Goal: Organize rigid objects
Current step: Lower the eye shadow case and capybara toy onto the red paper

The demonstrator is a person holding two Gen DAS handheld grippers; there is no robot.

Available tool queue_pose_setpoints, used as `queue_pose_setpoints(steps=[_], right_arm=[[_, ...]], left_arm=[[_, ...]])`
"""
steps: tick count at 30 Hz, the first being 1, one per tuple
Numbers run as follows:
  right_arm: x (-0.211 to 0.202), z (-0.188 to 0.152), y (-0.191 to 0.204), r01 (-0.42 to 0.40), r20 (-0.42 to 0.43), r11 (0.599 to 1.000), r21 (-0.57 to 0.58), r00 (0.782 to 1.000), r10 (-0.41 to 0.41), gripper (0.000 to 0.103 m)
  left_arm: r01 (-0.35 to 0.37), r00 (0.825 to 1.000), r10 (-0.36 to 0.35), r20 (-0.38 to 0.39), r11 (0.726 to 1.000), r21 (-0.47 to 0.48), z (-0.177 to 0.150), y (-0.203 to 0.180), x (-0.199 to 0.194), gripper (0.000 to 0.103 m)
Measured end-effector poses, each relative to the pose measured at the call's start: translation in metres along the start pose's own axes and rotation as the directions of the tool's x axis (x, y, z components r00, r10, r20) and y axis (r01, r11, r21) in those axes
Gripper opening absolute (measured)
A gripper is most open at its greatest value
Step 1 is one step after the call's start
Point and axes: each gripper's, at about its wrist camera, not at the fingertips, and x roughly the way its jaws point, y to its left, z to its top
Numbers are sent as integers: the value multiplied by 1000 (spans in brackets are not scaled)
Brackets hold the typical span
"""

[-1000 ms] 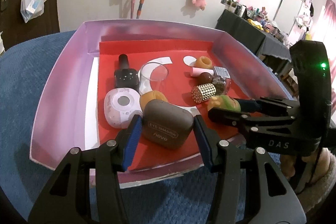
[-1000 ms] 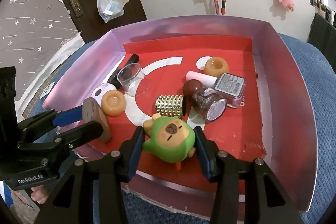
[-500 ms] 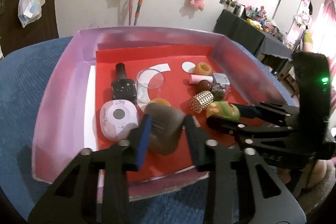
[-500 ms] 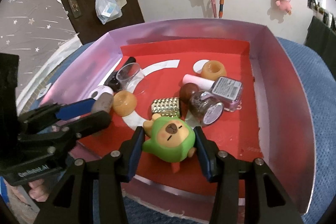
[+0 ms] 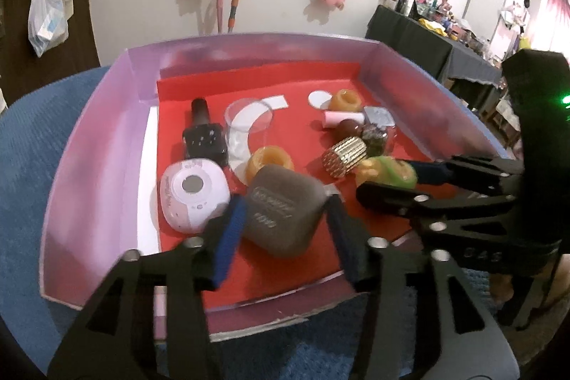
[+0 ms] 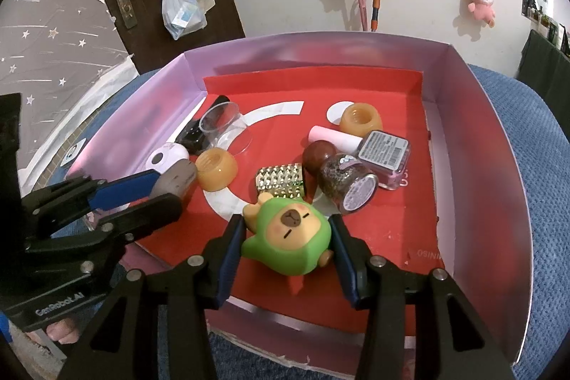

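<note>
**Two grippers at the near edge of the toy tray**

From the left wrist camera we look down into a purple-walled tray [image 5: 89,145] with a red floor, resting on a blue cloth [image 5: 32,166]. Our left gripper [image 5: 285,219] has its jaws opening, with the grey-brown case [image 5: 285,216] between them; the right finger touches the case's corner, while the blue pad on the left finger [image 5: 228,237] sits just beside its edge, so we cannot say it is still pressed. The case lies near the tray's front wall. Just left of it sits a pale pink round gadget [image 5: 194,196], behind that a black bottle [image 5: 205,134] and a clear cup [image 5: 249,114] on its side. An amber ring [image 5: 269,161] touches the case's far edge. To the right, a studded gold cylinder [image 5: 343,155] lies next to the green toy [image 5: 388,170], which the right gripper [image 5: 384,180] reaches in to hold.

From the right wrist camera, our right gripper [image 6: 286,244] pinches the green capybara toy [image 6: 286,237], both pads pressed on its sides, over the tray's front part. Behind it lie the gold cylinder [image 6: 281,182], a glitter jar [image 6: 347,184], a square labelled bottle [image 6: 386,154], a brown ball [image 6: 319,155], a pink tube [image 6: 333,138] and a second amber ring [image 6: 359,120]. At left, the left gripper [image 6: 167,187] stands about the grey case [image 6: 178,178].
</note>
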Motion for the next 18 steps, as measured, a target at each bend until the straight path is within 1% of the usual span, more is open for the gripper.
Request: queue_pose_setpoints(steps=[1,2,4,7,8,9,11,13,14,16,18], right_arm=[[-1,-1,0,-1,1,1000,1,1000,1,50],[-1,-1,1,-1,1,1000,1,1000,1,50],[-1,-1,0,-1,2,1000,1,1000,1,50],[-1,-1,1,-1,1,1000,-2,1000,1,51],[-2,-2,1,-1,1,1000,-4,1000,1,50],[-2,-2,2,0,0,1000,-6,1000,0,50],[-2,-1,2,0,-1,1000,-9,1000,0,50],[-2,-2,3,3,-1,1000,-11,1000,-3,50],[-2,-2,3,8,1,1000,-13,1000,-8,50],[-2,-2,4,16,6,1000,-13,1000,-15,50],[-1,-2,5,17,7,1000,-14,1000,-17,50]], left_arm=[[1,1000,-1,2,1000,1,-1,1,2,55],[8,1000,-8,-16,1000,-2,-1,1,5,57],[16,999,-16,-30,1000,-9,0,3,10,57],[7,999,-7,-46,1000,-4,1,2,13,54],[-9,999,9,-54,1000,1,1,2,14,47],[-30,998,31,-63,1000,8,1,3,16,45],[-19,997,19,-72,1000,-1,3,7,17,41],[-25,997,24,-80,1000,-12,5,11,17,36],[-51,995,50,-81,999,-10,5,14,18,31],[-75,994,74,-75,997,-8,5,16,20,31],[-72,995,71,-72,997,-14,4,17,19,31]])
